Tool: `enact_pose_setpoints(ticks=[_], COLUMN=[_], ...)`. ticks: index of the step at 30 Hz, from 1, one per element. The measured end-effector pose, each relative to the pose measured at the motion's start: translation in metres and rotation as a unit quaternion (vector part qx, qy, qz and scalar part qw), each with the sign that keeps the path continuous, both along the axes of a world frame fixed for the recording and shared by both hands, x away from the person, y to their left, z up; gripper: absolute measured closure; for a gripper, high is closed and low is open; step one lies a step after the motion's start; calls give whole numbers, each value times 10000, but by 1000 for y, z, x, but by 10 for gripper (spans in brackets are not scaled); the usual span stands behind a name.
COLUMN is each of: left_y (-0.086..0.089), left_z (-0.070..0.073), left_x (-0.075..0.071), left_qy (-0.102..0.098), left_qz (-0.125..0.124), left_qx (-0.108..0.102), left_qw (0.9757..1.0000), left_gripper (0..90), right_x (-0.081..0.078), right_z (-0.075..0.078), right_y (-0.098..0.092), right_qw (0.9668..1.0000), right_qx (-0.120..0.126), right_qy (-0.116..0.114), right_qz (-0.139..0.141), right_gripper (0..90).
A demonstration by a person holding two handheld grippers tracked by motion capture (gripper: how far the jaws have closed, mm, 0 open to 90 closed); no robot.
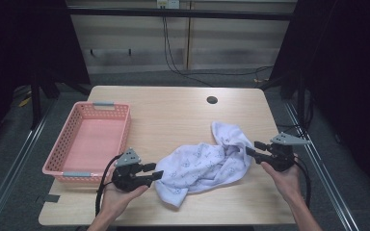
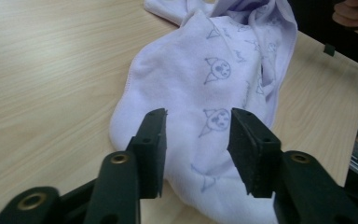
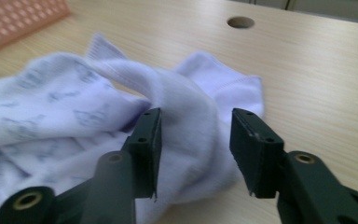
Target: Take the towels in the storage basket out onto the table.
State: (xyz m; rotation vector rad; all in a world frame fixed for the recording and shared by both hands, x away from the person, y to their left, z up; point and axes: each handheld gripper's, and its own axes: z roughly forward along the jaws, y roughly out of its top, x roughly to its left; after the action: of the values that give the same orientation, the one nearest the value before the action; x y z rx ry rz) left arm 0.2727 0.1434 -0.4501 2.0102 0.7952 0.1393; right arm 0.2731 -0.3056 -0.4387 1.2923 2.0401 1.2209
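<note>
A crumpled pale-lilac printed cloth (image 1: 207, 166) lies between the left hand-held gripper (image 1: 157, 171) and right hand-held gripper (image 1: 251, 148), both parted and holding nothing.

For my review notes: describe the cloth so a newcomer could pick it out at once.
On the wooden table, right of the pink basket, a crumpled cloth lies between both grippers. It is pale lilac, printed with small cat-like faces, and the one soft thing there.
</note>
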Motion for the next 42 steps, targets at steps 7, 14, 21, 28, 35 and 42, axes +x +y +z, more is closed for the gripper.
enact_pose_setpoints(ticks=[7,14,21,28,35,42], left_y=[-28,-19,3,34,17,8], left_z=[-26,-26,-15,-4,-16,-8], left_x=[14,9,11,8,-20,-20], left_qy=[356,415,314,268,577,404], left_qz=[-411,-306,129,657,-216,-349], left_qx=[465,476,32,-214,-106,-208], left_qw=[9974,9975,9994,9973,9980,9984], left_gripper=[538,850,855,857,840,612], right_x=[-13,-8,2,25,49,17], right_z=[5,-16,-61,-55,-51,-31], right_y=[29,71,90,55,5,38], right_qw=[9964,9886,9796,9889,9943,9963], right_qx=[296,-2,-797,-947,-605,-370], right_qy=[45,421,1002,968,868,533], right_qz=[791,1448,1547,612,-142,567], right_gripper=[468,449,531,811,714,467])
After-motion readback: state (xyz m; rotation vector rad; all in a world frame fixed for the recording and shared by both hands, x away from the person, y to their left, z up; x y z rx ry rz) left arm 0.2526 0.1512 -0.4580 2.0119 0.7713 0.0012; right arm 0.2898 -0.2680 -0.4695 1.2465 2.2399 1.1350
